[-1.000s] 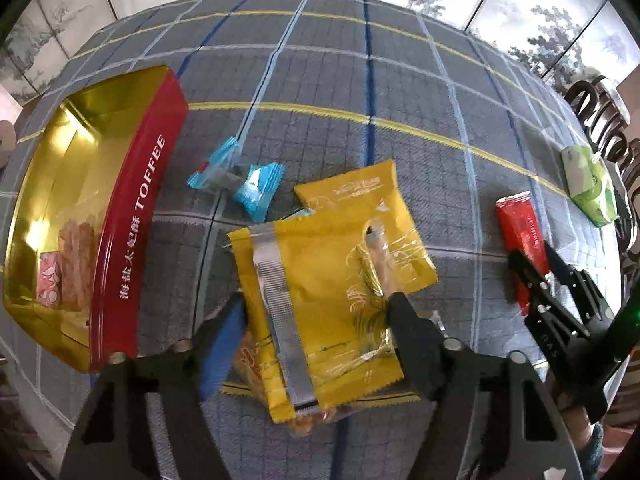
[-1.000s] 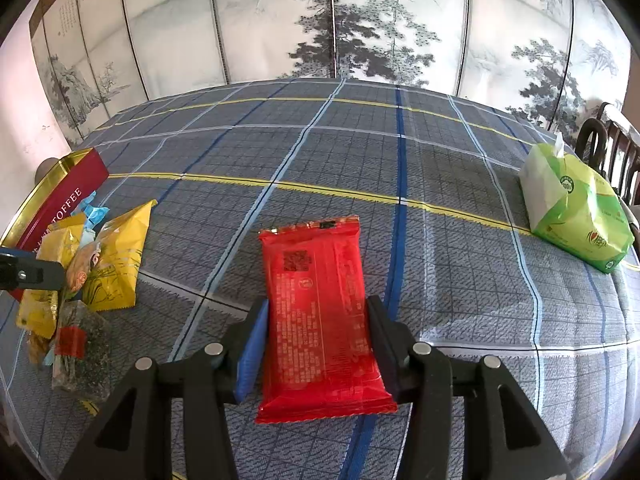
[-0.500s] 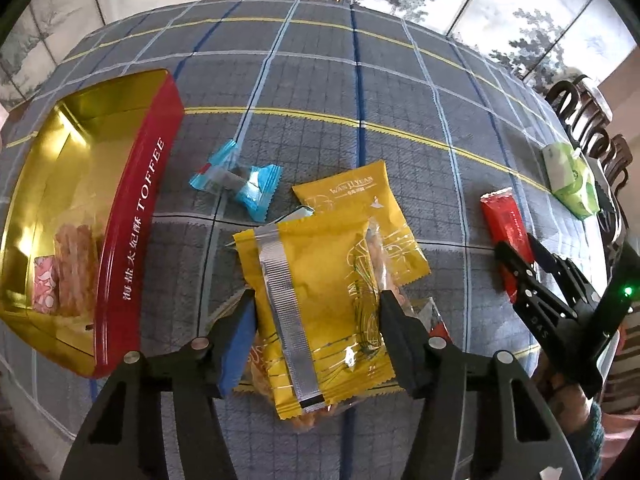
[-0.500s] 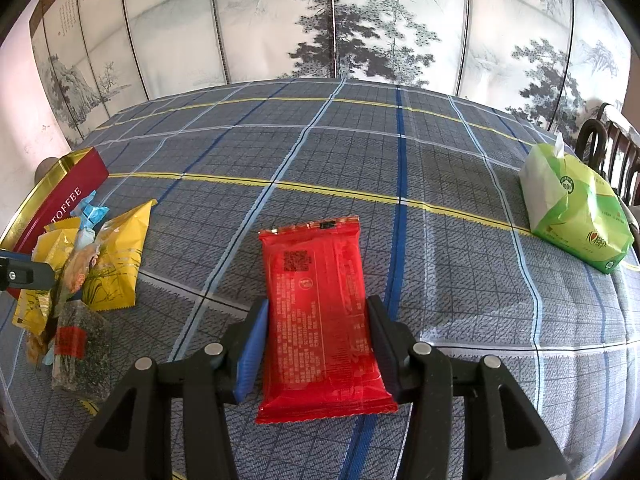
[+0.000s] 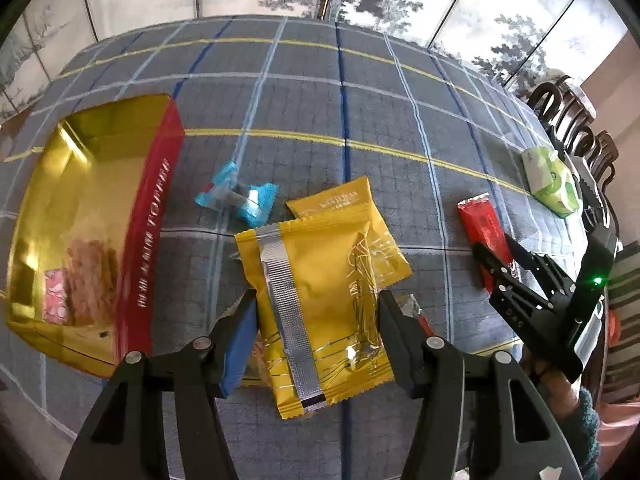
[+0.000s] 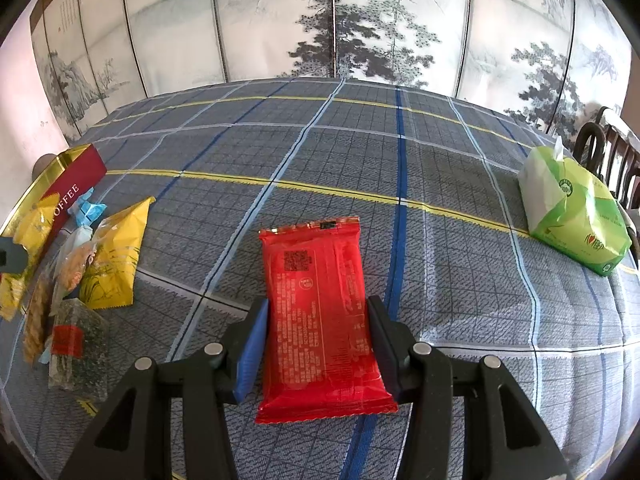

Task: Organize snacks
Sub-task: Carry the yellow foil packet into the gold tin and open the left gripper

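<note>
Left hand-held gripper [image 5: 316, 320] is pinching a yellow snack packet [image 5: 316, 312] by its sides, silver seam facing up, above the plaid-covered surface [image 5: 360, 112]. Beside it on the left sits the open red and gold toffee tin [image 5: 80, 220], with a few snacks inside. Blue candies [image 5: 240, 200] and a second yellow packet [image 5: 340, 204] lie just beyond. Right hand-held gripper [image 6: 320, 336] clamps a red packet [image 6: 320, 300] resting on the surface, well apart from a green tissue pack [image 6: 572, 220].

Home dining room, plaid tablecloth [image 6: 440, 168], painted folding screen [image 6: 360, 20], wooden chairs [image 5: 576, 120]
</note>
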Demonstrator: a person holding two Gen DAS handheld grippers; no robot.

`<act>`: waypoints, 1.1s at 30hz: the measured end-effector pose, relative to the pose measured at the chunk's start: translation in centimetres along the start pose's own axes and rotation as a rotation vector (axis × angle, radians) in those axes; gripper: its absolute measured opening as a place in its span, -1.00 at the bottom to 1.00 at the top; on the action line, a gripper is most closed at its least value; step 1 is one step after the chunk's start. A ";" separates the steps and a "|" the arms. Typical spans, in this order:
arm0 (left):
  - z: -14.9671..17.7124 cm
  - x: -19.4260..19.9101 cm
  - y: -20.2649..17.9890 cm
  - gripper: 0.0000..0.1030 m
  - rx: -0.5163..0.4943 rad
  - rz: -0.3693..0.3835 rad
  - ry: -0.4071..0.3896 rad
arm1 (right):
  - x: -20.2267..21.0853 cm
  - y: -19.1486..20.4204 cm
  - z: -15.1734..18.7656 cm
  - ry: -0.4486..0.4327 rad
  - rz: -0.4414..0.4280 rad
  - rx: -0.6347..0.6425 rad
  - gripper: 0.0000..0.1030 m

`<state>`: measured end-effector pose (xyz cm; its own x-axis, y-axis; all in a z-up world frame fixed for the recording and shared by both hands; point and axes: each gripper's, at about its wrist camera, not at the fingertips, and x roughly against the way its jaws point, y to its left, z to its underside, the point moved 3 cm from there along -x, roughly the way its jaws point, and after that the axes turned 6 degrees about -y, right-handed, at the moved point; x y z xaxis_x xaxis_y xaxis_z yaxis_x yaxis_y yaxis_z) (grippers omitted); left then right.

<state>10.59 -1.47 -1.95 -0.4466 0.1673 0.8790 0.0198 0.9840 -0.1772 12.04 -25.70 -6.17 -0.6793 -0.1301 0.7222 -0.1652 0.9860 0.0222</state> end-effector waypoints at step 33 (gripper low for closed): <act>-0.8 4.0 18.1 0.06 0.102 -0.301 -0.053 | 0.0 0.2 0.0 0.003 0.032 0.027 -0.07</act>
<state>9.83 17.04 -1.27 -0.4646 -0.1365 0.8749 -0.2091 0.9770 0.0414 12.07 -25.49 -6.17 -0.6828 -0.0979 0.7240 -0.1624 0.9865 -0.0198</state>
